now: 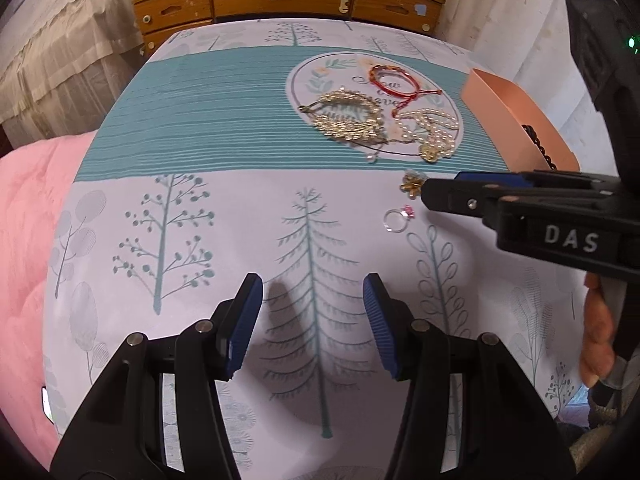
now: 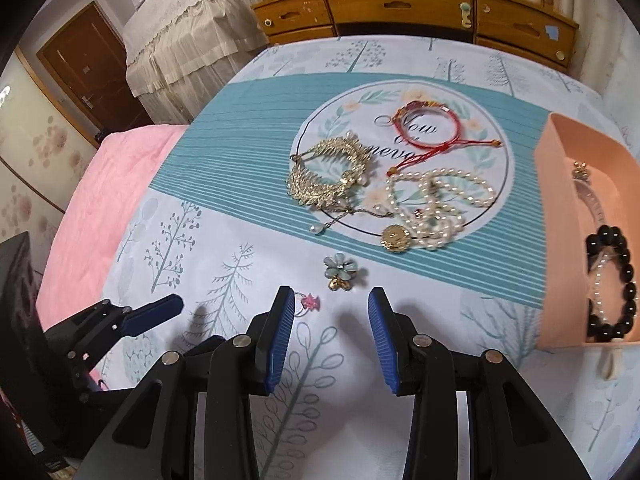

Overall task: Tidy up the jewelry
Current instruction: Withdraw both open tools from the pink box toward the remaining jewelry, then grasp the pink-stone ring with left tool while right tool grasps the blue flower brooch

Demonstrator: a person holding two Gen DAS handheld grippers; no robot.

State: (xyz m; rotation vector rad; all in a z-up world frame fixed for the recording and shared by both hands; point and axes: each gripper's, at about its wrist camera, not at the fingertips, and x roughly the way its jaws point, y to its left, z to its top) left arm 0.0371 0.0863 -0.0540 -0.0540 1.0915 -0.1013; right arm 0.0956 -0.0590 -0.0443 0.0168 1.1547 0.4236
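Note:
Jewelry lies on a printed cloth: a gold leaf necklace (image 2: 328, 176), a red cord bracelet (image 2: 426, 126), a pearl necklace (image 2: 440, 204), a flower brooch (image 2: 340, 272) and a clear ring with a pink stone (image 2: 306, 305). A peach box (image 2: 560, 200) at the right holds a black bead bracelet (image 2: 612, 284). My right gripper (image 2: 331, 332) is open and empty, just short of the brooch, the ring by its left finger. My left gripper (image 1: 313, 320) is open and empty over bare cloth. The right gripper (image 1: 440, 196) also shows in the left wrist view, beside the ring (image 1: 398, 220).
A wooden dresser (image 2: 416, 12) with drawers stands behind the table. A pink blanket (image 2: 100, 208) lies at the left. A lace-covered piece of furniture (image 2: 188, 40) stands at the back left.

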